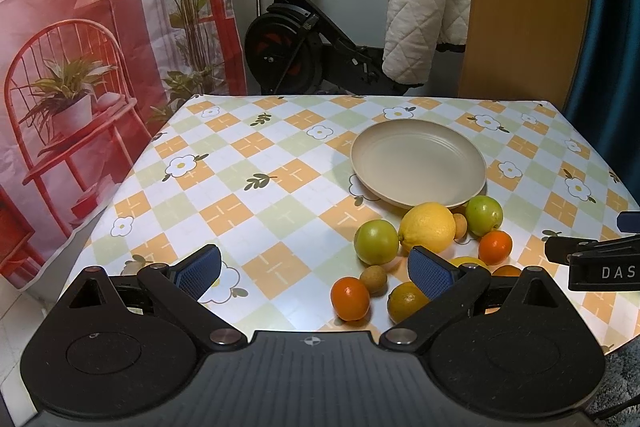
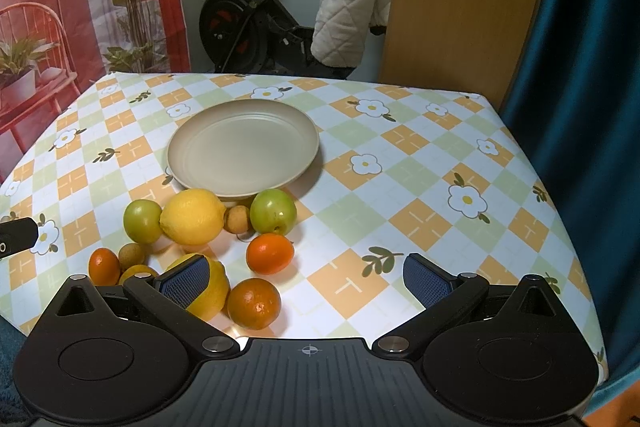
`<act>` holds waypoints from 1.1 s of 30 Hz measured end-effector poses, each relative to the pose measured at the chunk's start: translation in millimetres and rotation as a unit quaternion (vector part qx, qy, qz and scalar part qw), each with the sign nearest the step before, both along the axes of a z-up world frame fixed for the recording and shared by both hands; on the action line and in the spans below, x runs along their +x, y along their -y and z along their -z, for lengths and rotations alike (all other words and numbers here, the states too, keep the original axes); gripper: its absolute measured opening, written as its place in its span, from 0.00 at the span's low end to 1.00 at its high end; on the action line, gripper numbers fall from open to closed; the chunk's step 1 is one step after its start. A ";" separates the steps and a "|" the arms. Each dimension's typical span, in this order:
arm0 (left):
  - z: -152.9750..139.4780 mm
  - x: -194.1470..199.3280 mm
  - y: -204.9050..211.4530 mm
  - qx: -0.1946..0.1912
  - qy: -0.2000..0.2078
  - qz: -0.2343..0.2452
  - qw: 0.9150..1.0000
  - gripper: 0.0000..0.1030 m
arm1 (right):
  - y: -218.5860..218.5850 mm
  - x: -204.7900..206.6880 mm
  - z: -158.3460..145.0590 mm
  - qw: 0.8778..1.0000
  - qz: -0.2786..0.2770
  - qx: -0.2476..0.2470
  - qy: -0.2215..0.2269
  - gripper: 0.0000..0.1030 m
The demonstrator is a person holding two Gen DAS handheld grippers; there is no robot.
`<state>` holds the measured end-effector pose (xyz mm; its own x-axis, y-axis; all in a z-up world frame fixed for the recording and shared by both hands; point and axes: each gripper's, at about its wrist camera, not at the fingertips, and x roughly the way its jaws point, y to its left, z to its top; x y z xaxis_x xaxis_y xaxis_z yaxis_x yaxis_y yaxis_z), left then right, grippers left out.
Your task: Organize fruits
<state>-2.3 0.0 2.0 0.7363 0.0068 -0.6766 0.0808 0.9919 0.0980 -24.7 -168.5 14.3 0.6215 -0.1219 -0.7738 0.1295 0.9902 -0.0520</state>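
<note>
**A:** ok so where's everything relative to the plate (image 2: 243,143)? it's bare, sitting on the checked flowery tablecloth (image 2: 400,163).

**B:** all the fruit is bunched on the near side of the plate. The big lemon (image 2: 193,215) is right up against the plate's near rim, with a green apple (image 2: 142,220) touching it on the left and another green apple (image 2: 273,211) on the right. There's a small brown round fruit (image 2: 235,219) wedged between the lemon and that right apple.

**A:** and nearer still?

**B:** farther from the plate you get a small orange (image 2: 269,253), a darker orange (image 2: 254,303), a second lemon (image 2: 212,291) partly hidden behind a finger pad, another small orange (image 2: 103,265) and another little brown fruit (image 2: 131,255).

**A:** claws?

**B:** right gripper (image 2: 306,279) is spread wide, nothing in it, hovering short of the plate over the fruit pile. Left gripper (image 1: 314,273) is also released and bare, sitting left of the plate's near side, with an orange (image 1: 350,298) between its pads but not touched.
</note>
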 end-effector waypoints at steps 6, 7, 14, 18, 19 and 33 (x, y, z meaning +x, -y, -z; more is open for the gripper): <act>0.1 -0.2 -0.3 0.000 0.000 0.000 1.000 0.98 | 0.2 -0.1 -0.1 1.000 0.000 0.000 0.000 1.00; 0.1 -0.3 -0.4 0.000 0.000 0.000 1.000 0.98 | 0.2 -0.2 0.2 1.000 0.000 0.000 0.000 1.00; -1.2 -0.4 -1.2 -0.001 0.002 -0.001 1.000 0.98 | 0.1 0.6 -1.7 1.000 -0.002 -0.002 0.001 1.00; -1.3 0.0 -0.9 0.000 0.001 -0.001 1.000 0.98 | 0.0 0.9 -1.8 1.000 -0.003 -0.001 0.002 1.00; -1.3 0.0 -0.9 0.000 0.001 -0.001 1.000 0.98 | -0.3 0.8 -1.9 1.000 -0.003 -0.002 0.002 1.00; -1.0 0.8 -1.0 0.000 0.000 0.000 1.000 0.98 | 0.0 0.7 0.8 1.000 0.000 -0.001 0.002 1.00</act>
<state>-1.5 1.0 3.0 0.7364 0.0069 -0.6765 0.0804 0.9920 0.0976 -24.0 -168.6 13.5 0.6251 -0.1234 -0.7707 0.1296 0.9901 -0.0534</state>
